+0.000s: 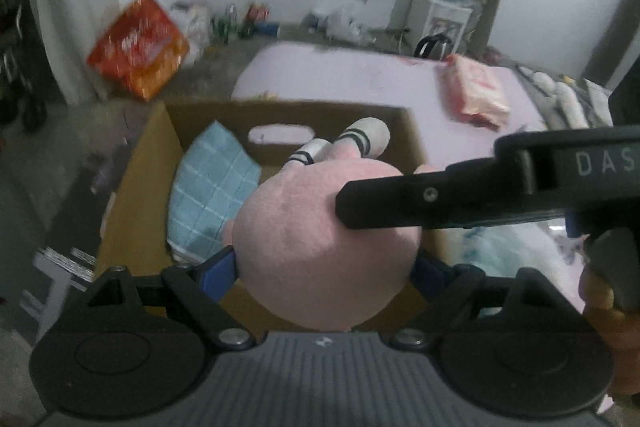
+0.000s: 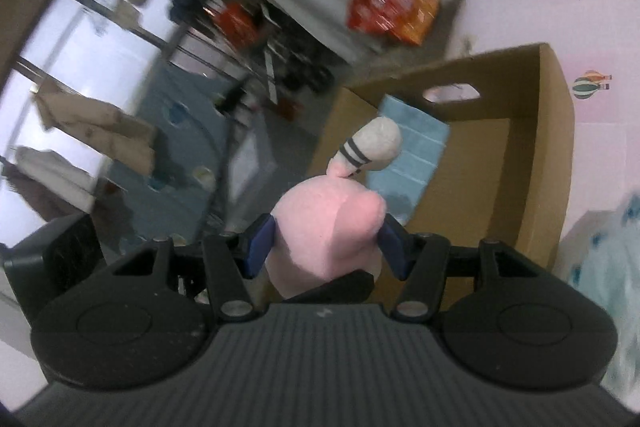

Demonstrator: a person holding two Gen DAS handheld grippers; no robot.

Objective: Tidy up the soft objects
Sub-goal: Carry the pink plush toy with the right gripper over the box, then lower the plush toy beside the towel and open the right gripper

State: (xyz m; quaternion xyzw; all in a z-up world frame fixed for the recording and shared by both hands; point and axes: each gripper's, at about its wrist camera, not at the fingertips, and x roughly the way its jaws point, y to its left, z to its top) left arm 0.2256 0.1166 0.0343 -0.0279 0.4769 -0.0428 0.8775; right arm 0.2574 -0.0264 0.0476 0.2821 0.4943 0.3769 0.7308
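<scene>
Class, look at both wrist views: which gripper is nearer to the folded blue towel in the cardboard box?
Left, though only narrowly. The left gripper holds the pink plush toy right beside the blue towel. The right gripper grips the toy's far side, further from the towel.

Readable: the pale capitals "DAS" on the dark body of the right gripper (image 1: 344, 205), reaching in from the right edge of the left wrist view — cut off there by the frame, so possibly only part of a longer word. Also a small pale emblem, no letters made out, on the ribbed grey housing (image 1: 322, 342) at the bottom of both wrist views. White print on the orange-red package (image 1: 138, 47) on the floor — too blurred to read. Likewise illegible: markings on the pink packet (image 1: 476, 93) lying on the pale mat
</scene>
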